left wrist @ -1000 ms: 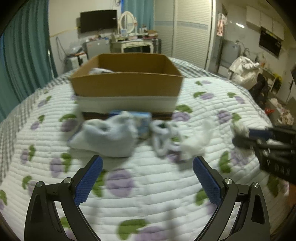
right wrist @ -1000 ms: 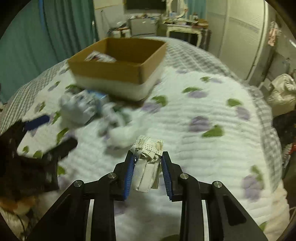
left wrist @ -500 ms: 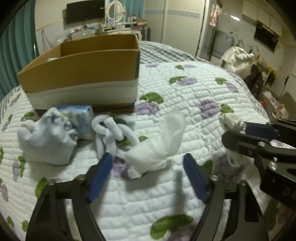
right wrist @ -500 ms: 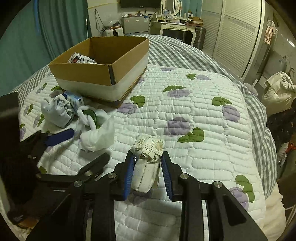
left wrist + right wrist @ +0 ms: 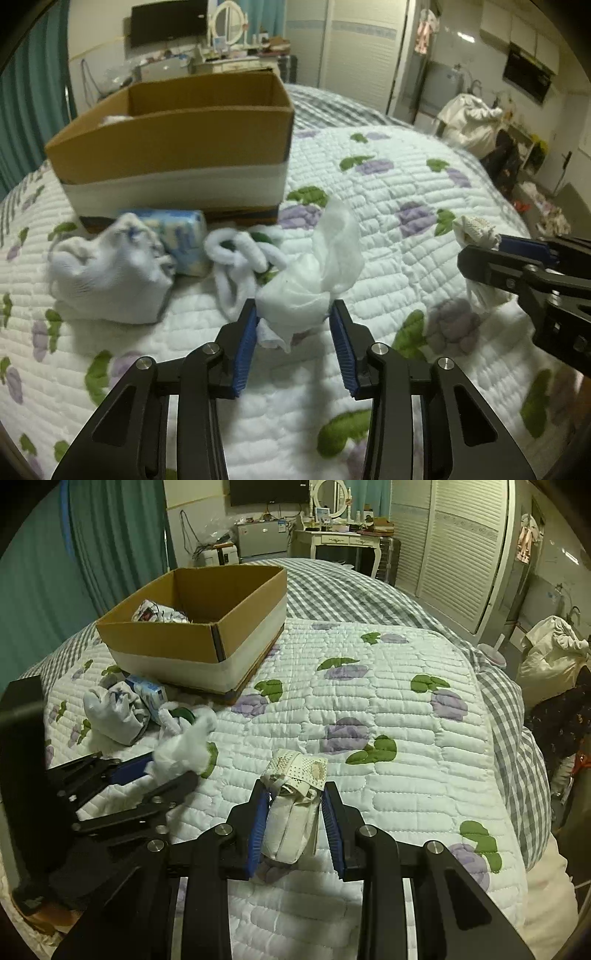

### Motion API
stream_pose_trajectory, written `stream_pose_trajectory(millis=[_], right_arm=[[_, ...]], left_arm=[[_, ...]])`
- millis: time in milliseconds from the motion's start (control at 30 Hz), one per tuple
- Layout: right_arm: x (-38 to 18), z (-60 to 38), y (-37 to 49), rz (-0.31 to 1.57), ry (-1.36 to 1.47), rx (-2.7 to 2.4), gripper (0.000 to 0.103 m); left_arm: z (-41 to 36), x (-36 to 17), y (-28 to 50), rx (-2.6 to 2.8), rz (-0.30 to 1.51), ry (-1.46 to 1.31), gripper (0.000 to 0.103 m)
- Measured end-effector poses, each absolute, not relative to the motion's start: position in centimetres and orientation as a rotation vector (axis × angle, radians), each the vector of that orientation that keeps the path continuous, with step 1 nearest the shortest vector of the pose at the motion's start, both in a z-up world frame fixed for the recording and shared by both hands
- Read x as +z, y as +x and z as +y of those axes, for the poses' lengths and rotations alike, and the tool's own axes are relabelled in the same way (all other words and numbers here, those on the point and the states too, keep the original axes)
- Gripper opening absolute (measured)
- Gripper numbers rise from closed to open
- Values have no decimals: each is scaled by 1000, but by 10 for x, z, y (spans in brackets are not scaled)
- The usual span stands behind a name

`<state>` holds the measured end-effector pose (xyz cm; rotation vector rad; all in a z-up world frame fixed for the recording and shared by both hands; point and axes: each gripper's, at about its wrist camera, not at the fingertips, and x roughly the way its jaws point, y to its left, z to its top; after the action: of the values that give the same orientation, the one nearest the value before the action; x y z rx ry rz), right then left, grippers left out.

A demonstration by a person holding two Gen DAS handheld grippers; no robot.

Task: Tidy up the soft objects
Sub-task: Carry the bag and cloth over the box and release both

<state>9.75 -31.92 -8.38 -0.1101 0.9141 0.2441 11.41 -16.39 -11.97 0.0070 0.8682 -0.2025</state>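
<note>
Closing on the crumpled white cloth just before the cardboard box, the left gripper should pinch fully before lifting; right gripper clenches a folded white bundle.

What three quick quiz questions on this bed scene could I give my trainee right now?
1. True or false: the cardboard box is empty.
2. What sits between the pads of the left gripper? A) crumpled white tissue B) blue tissue packet C) rolled grey sock
3. Fill in: the right gripper is shut on a folded white ____ with a lace-like cuff.

Key
1. False; a printed bundle lies in it.
2. A; the jaws are closing around it.
3. sock.
</note>
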Motion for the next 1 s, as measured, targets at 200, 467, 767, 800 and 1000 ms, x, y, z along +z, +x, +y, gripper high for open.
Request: stream_pose_trajectory(millis=[200, 467, 767, 800, 1000], right_arm=[[-66, -310, 88, 856, -105, 233, 29], [-25, -283, 80, 756, -102, 255, 29], [47, -230, 107, 629, -140, 348, 29], [52, -225, 112, 618, -146, 354, 29], [73, -195, 166, 573, -157, 393, 29]], left_arm=[[-144, -85, 92, -214, 809, -5, 38], [-109, -34, 73, -212, 718, -15, 38], [-61, 12, 99, -208, 627, -21, 38], [-56, 17, 108, -201, 619, -16, 38], [-43, 24, 158, -134, 592, 43, 38]])
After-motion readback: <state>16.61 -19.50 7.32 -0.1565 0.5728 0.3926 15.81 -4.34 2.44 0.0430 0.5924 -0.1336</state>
